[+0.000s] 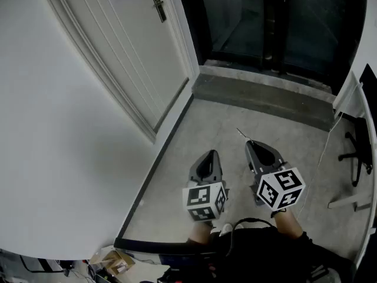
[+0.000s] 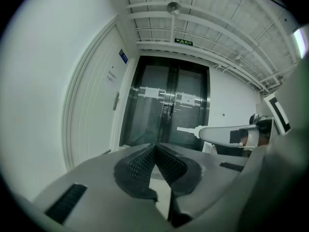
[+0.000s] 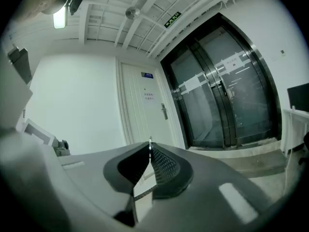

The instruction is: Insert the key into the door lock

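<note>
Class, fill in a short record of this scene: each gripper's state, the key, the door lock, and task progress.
Left gripper: fingers together, empty
Right gripper: shut on the key
Key: thin blade poking past the fingertips
Door lock: on the white door, ahead to the left, well apart from the key
Progress: key not yet inserted

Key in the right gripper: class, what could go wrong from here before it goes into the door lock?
1. The key is pinched only at the very tips of the right gripper, edge-on and thin, so it may twist or slip when it is pressed against metal.
2. The door lock is far off and looks small from here, so the key could shift in the jaws on the way, and it may be hard to line up with the keyhole.
</note>
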{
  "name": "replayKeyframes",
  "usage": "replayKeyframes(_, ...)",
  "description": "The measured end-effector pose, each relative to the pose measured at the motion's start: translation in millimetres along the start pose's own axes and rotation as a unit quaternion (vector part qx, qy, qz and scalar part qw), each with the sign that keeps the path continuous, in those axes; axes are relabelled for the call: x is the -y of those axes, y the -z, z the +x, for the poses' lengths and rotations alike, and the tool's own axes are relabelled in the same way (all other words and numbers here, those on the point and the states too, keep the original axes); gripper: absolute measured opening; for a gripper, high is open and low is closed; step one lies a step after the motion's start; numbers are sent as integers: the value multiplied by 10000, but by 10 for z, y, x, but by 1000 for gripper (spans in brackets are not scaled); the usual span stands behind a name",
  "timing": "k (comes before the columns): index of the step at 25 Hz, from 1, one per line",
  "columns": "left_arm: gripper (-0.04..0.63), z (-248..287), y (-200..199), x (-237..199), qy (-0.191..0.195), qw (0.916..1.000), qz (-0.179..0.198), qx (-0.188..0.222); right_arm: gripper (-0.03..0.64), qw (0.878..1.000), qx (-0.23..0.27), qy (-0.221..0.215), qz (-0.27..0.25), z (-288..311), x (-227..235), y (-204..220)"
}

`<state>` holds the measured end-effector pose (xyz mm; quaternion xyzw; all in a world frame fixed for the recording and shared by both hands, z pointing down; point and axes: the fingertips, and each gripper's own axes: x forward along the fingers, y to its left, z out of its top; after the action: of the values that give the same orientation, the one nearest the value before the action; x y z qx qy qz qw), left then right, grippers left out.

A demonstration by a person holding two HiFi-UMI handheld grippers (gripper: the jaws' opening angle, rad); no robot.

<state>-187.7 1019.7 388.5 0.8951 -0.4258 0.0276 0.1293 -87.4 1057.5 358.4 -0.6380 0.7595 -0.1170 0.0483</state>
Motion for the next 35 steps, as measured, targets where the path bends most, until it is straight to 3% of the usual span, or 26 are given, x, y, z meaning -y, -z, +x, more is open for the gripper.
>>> replayKeyframes(17, 0, 74, -28, -120, 12, 10000, -75, 3, 11, 9999, -72, 59, 129, 134, 20, 42)
replayKeyframes(27, 0, 42, 190, -263, 143, 9990, -391, -144, 11, 9997, -91, 175, 127, 151, -26, 143)
replayKeyframes(35, 0, 390, 165, -547, -33, 9986, -529, -84, 11, 9999, -51, 83, 84, 612, 122, 101)
